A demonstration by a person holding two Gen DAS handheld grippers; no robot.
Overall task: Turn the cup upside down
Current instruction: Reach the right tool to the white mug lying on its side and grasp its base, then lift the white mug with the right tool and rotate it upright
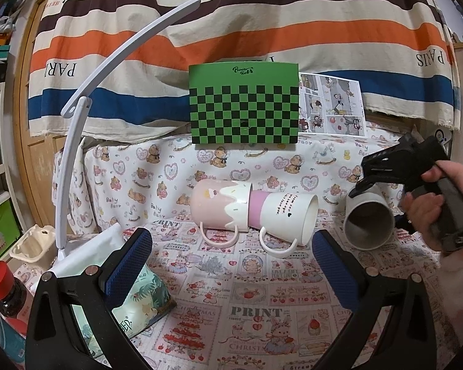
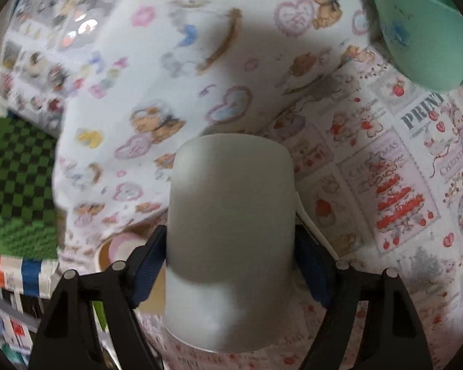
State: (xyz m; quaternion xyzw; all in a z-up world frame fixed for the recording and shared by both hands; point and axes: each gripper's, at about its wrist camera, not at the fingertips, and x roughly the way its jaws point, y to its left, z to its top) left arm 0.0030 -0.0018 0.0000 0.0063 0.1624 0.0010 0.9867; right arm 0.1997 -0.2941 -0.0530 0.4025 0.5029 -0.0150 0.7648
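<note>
While the left gripper (image 1: 231, 265) hung with its jaws spread wide and empty over the printed tablecloth (image 1: 231, 317), its camera showed a striped curtain (image 1: 231, 30) behind a green checkered board (image 1: 244, 108), two mugs (image 1: 253, 212) lying on their sides, and the white cup (image 1: 369, 222) held tilted off the cloth at right. In the right wrist view, the right gripper (image 2: 230, 252) clamped the white cup (image 2: 230, 231) by its sides above the teddy-bear cloth (image 2: 169, 92), a mint-green cup (image 2: 416, 27) lying beyond.

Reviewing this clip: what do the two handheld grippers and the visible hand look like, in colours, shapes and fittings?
Both grippers are matte black plastic. The left gripper has triangular finger arms with silver pins and blue textured pads. The right gripper matches: black arms, silver pins, blue pads. Seen from the left wrist, its body is an angular black pistol-style handle, held by a bare hand; no sleeve or cables are visible.
</note>
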